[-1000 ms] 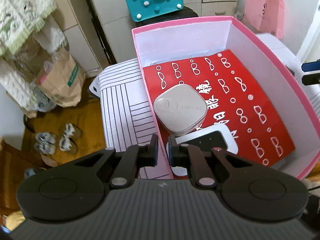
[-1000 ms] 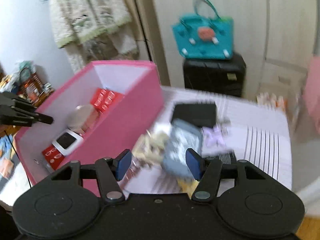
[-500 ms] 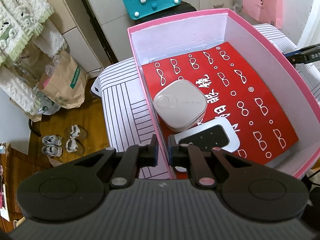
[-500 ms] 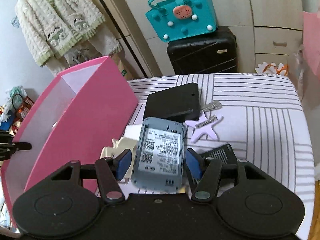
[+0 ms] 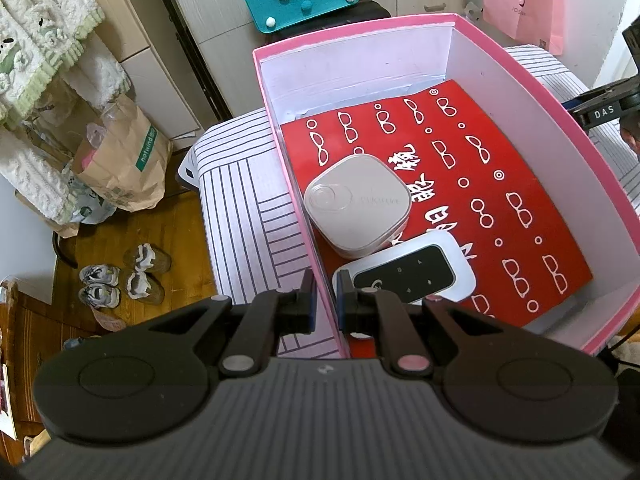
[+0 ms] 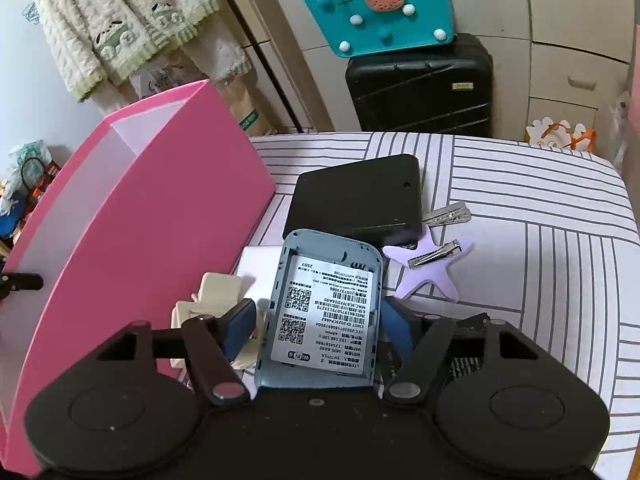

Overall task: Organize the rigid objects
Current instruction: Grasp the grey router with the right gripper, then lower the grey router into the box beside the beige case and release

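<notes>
My left gripper is shut on the near left wall of the pink box. Inside the box, on a red sheet printed with glasses, lie a beige square case and a white device with a black face. To the right of the box, my right gripper stands open around a blue-grey router lying label up. A thin gap shows beside the left pad. A cream claw clip sits under the left finger.
On the striped cover lie a black flat case, a purple starfish clip, a silver hair clip, a white card and a black part. Behind stand a black suitcase and a teal bag.
My right gripper swung away from the box and came down over the router, which now lies between its fingers. The left gripper kept its hold on the box wall.
</notes>
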A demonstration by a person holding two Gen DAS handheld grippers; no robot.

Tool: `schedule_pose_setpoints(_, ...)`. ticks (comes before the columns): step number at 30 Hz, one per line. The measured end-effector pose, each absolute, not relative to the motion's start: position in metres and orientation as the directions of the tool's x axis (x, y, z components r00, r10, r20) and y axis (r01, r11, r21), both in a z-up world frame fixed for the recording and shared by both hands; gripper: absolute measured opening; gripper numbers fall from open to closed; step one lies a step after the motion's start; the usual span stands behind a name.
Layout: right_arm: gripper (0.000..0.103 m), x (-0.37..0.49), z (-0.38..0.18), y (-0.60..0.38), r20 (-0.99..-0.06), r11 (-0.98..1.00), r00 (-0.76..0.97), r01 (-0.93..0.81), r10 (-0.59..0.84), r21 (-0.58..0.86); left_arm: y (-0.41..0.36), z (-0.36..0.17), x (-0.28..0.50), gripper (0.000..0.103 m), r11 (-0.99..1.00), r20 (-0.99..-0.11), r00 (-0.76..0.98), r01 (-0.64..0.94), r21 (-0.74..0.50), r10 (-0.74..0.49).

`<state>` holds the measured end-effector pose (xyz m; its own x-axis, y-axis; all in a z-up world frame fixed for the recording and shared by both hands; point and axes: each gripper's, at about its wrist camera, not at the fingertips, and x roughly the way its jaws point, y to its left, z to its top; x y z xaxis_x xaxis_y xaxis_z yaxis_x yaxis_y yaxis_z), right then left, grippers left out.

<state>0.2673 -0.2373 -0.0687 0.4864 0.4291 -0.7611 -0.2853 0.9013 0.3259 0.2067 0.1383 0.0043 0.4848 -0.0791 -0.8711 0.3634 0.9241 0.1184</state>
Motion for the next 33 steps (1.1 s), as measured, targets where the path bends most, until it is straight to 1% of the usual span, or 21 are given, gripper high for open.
schedule_pose_setpoints(9, 0.066, 0.265, -0.066, -0.239, -0.760, 0.913, 0.506, -0.248, 0.408, 0.325, 0.139, 0.004, 0.207, 0.009, 0.926, -0.872, 0.484, 0.360, 0.114, -0.081)
schedule_pose_setpoints(11, 0.066, 0.261, -0.060, -0.239, -0.746, 0.909, 0.519, -0.257, 0.417, 0.328, 0.139, 0.004, 0.206, 0.009, 0.925, -0.871, 0.484, 0.362, 0.116, -0.081)
schedule_pose_setpoints(17, 0.066, 0.243, -0.030, -0.229, -0.717, 0.903, 0.553, -0.314, 0.424, 0.292, 0.139, 0.004, 0.206, 0.009, 0.923, -0.873, 0.481, 0.366, 0.114, -0.083)
schedule_pose_setpoints(22, 0.066, 0.223, 0.008, -0.209, -0.679, 0.881, 0.580, -0.412, 0.451, 0.233, 0.139, 0.005, 0.209, 0.009, 0.925, -0.877, 0.472, 0.365, 0.105, -0.086)
schedule_pose_setpoints(26, 0.066, 0.205, 0.043, -0.182, -0.647, 0.841, 0.590, -0.518, 0.483, 0.156, 0.140, 0.004, 0.210, 0.009, 0.927, -0.878, 0.470, 0.363, 0.098, -0.091)
schedule_pose_setpoints(30, 0.066, 0.191, 0.076, -0.141, -0.647, 0.755, 0.590, -0.655, 0.483, -0.035, 0.141, 0.005, 0.211, 0.009, 0.929, -0.881, 0.464, 0.359, 0.086, -0.098)
schedule_pose_setpoints(33, 0.066, 0.192, 0.084, -0.113, -0.671, 0.677, 0.557, -0.727, 0.490, -0.109, 0.142, 0.004, 0.212, 0.009, 0.932, -0.882, 0.460, 0.354, 0.076, -0.103)
